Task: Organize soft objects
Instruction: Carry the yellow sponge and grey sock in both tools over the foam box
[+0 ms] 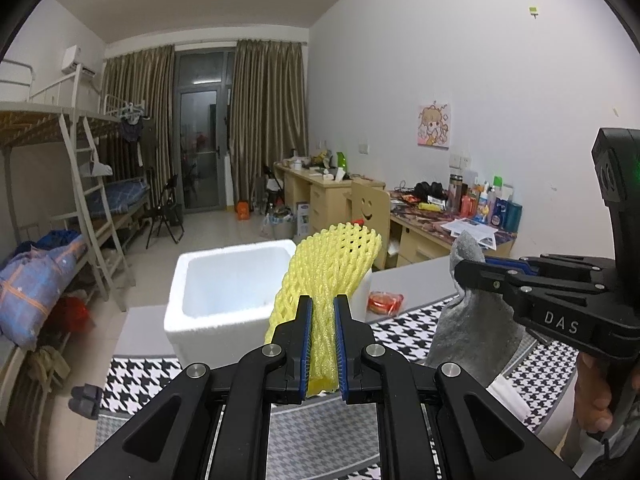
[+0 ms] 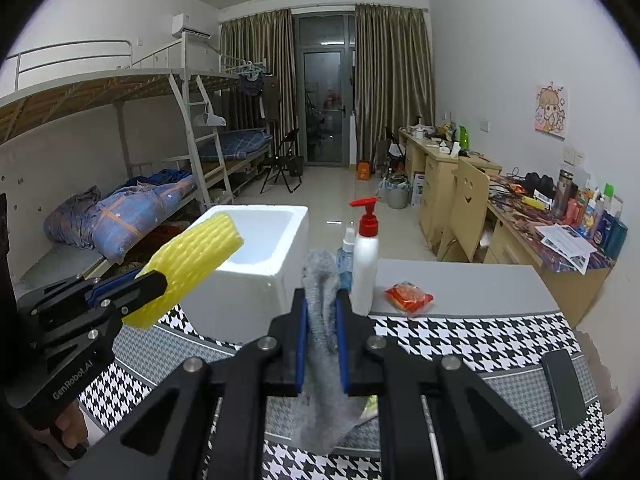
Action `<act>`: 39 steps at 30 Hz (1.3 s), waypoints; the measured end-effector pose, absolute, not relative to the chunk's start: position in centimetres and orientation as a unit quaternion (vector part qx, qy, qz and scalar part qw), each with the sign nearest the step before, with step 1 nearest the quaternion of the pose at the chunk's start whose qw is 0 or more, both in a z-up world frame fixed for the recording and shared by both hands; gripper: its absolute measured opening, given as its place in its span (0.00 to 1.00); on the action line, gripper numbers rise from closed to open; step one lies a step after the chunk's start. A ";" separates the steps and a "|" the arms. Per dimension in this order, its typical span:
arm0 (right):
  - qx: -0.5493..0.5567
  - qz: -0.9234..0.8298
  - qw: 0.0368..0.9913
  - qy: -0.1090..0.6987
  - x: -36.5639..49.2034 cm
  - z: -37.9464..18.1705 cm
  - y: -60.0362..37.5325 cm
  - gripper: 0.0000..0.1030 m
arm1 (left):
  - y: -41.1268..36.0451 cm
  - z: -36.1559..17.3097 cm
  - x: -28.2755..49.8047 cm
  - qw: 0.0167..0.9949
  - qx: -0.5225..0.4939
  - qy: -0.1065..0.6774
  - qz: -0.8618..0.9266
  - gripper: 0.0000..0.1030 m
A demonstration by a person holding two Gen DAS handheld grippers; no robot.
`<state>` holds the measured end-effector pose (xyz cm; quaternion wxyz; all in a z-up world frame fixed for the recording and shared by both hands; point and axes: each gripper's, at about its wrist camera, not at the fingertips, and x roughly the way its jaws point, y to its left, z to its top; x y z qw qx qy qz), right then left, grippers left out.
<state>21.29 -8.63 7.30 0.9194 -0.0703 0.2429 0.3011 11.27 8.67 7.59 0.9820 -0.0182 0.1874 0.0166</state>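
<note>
My left gripper (image 1: 323, 308) is shut on a yellow foam net sleeve (image 1: 336, 264), which stands up and fans out above the blue pads. From the right wrist view the same left gripper (image 2: 158, 276) comes in at the left with the yellow foam net (image 2: 192, 256) held over the near corner of the white foam box (image 2: 256, 256). My right gripper (image 2: 323, 300) is shut on a grey sock (image 2: 320, 276), whose loose end hangs below the jaws. In the left wrist view the right gripper (image 1: 464, 270) enters from the right, with the grey sock (image 1: 476, 328) drooping under it. The white foam box (image 1: 228, 284) sits open and empty ahead.
A houndstooth cloth (image 2: 460, 340) covers the table. On it stand a white pump bottle (image 2: 366, 256) with a red top, a small spray bottle (image 2: 346, 256), a red packet (image 2: 409, 298) and a dark phone (image 2: 564, 388). Bunk beds line the left, cluttered desks the right.
</note>
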 end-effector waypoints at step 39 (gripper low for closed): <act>-0.083 0.321 0.918 0.218 25.5 12.6 -2.4 0.16 | 13.4 10.6 17.6 0.977 -0.024 0.186 0.103 0.11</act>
